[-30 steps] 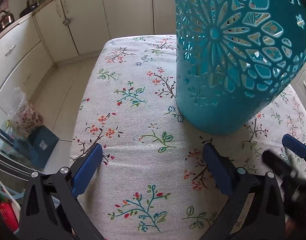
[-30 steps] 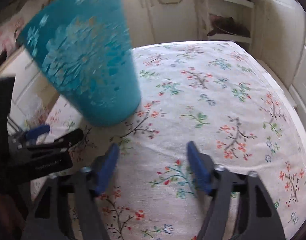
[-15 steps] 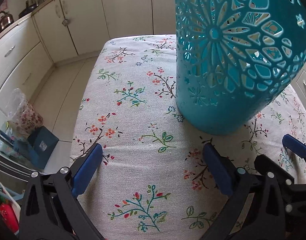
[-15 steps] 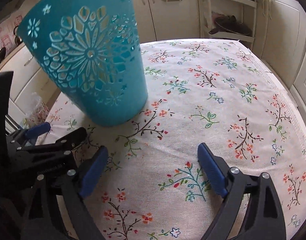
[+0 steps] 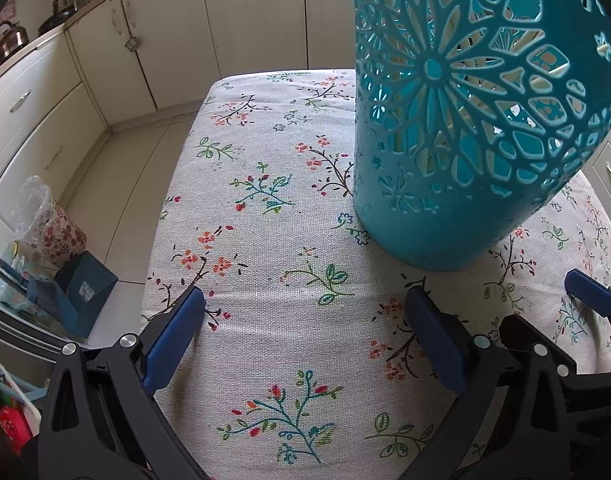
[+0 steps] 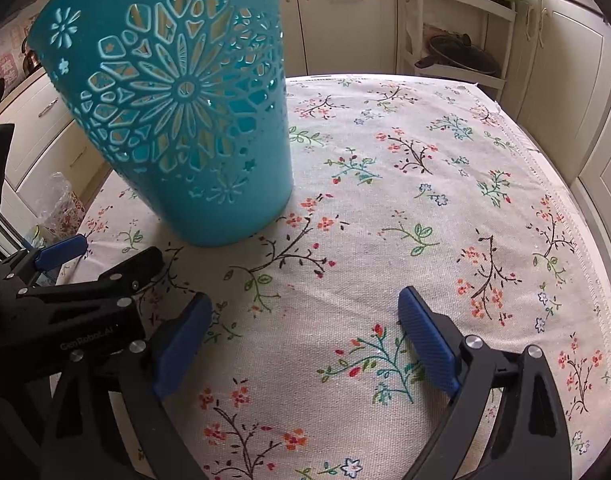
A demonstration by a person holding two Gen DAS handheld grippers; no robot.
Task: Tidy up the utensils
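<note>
A tall teal holder [image 5: 445, 140] with flower-shaped cutouts stands upright on the floral tablecloth [image 5: 265, 240]. It also fills the upper left of the right wrist view [image 6: 185, 120]. Pale shapes show through its cutouts; I cannot tell what they are. No loose utensil is in view. My left gripper [image 5: 303, 300] hangs open over bare cloth, just short of the holder's base. My right gripper [image 6: 305, 300] is to the holder's right, its jaws opening with nothing between them. Each gripper shows at the edge of the other's view, the right gripper [image 5: 553, 312] and the left gripper [image 6: 105, 256].
Cream kitchen cabinets [image 5: 165, 32] surround the table. A plastic bag and a blue box [image 5: 85, 284] sit on the floor past the table's left edge. A shelf rack with pans [image 6: 457, 56] stands behind the far right corner.
The right gripper's jaws have spread wider, and its view has gone from blurred to steady. The left gripper and the holder have not moved.
</note>
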